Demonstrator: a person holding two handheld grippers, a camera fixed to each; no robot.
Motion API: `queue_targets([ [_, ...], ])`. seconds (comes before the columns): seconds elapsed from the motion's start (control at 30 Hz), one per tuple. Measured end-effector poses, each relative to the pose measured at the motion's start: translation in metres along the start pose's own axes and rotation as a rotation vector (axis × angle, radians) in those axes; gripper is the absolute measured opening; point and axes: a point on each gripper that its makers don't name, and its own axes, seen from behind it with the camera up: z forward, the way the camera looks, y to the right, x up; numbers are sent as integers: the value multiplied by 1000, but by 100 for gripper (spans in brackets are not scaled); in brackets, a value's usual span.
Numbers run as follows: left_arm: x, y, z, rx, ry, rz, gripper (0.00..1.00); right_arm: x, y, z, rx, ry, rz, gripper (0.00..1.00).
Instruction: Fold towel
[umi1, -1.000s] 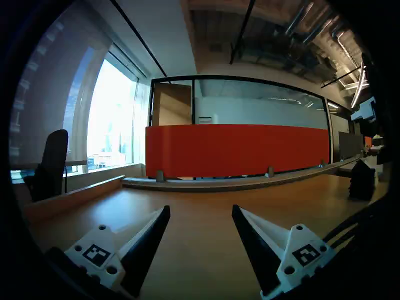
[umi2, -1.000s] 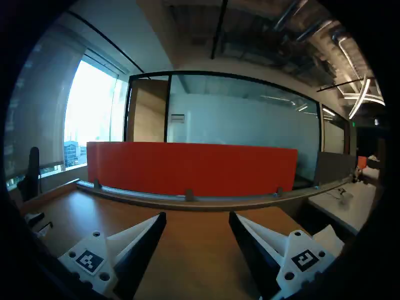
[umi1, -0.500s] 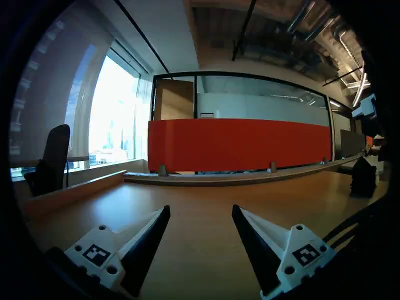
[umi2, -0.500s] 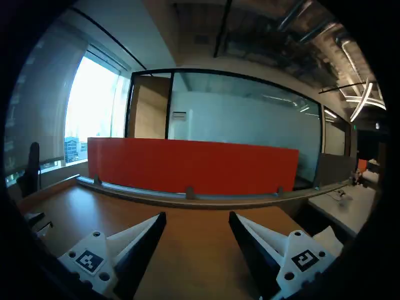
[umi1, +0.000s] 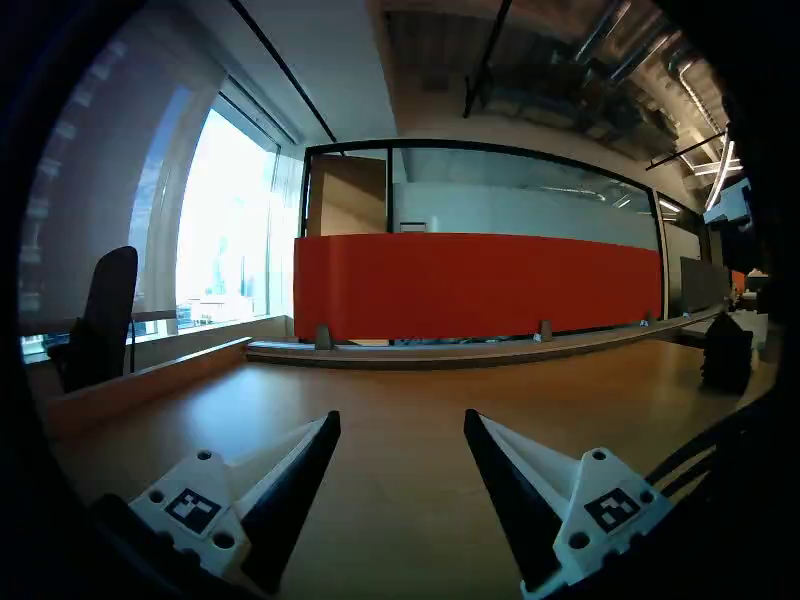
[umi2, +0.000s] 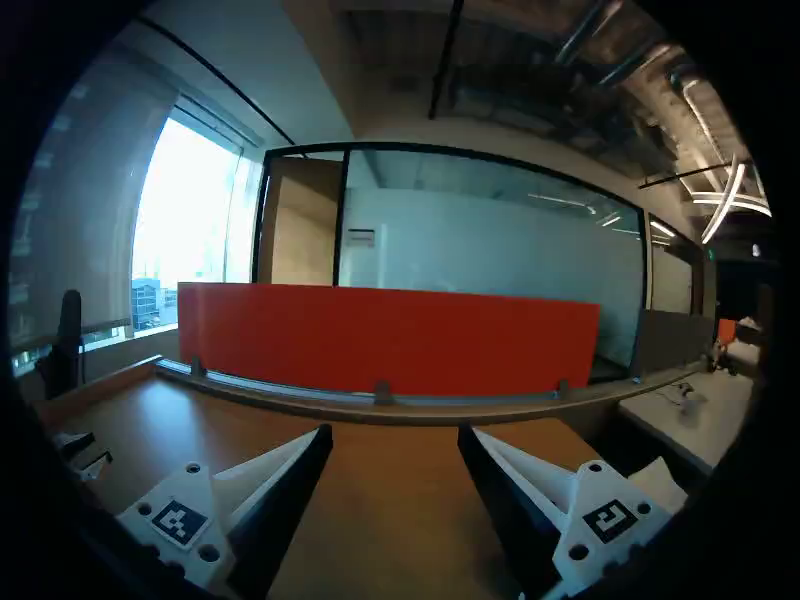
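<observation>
the left gripper (umi1: 401, 414) is held low over a wooden desk (umi1: 400, 385), its two dark fingers spread wide with nothing between them, and only bare desk surface is seen in the gap. a square black-and-white marker (umi1: 192, 508) is carried on the white mount of each finger. straight ahead of this gripper, at the far edge of the desk, an orange partition (umi1: 480, 285) is set upright, with a glass wall and a wooden door (umi1: 345, 195) behind it. far off to the gripper's left a dark office chair (umi1: 100, 325) is placed before a bright window (umi1: 225, 240). at the right edge of the left gripper view a dark pointed shape (umi1: 725, 352) is seen on the desk, well apart from the fingers; what it is cannot be told. the right gripper (umi2: 394, 428) is likewise held low over the same wood surface (umi2: 390, 480), its fingers parted wide and nothing gripped. ahead of it the orange partition (umi2: 390, 340) is seen again, and off to its right a white desk (umi2: 690, 415) stands lower and farther away. at the far left edge of the right gripper view small black-and-white parts (umi2: 75, 448) lie near the desk, too small to be identified. where the towel lies cannot be told from these views.
</observation>
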Motion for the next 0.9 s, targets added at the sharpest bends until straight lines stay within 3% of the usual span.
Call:
queue_targets([
  [0.57, -2, 0, 1, 0, 0, 0, 92, 33, 27, -1, -9, 67, 40, 97],
  [0.9, 0, -1, 1, 0, -1, 0, 92, -6, 53, -9, -37, 57, 46, 97],
])
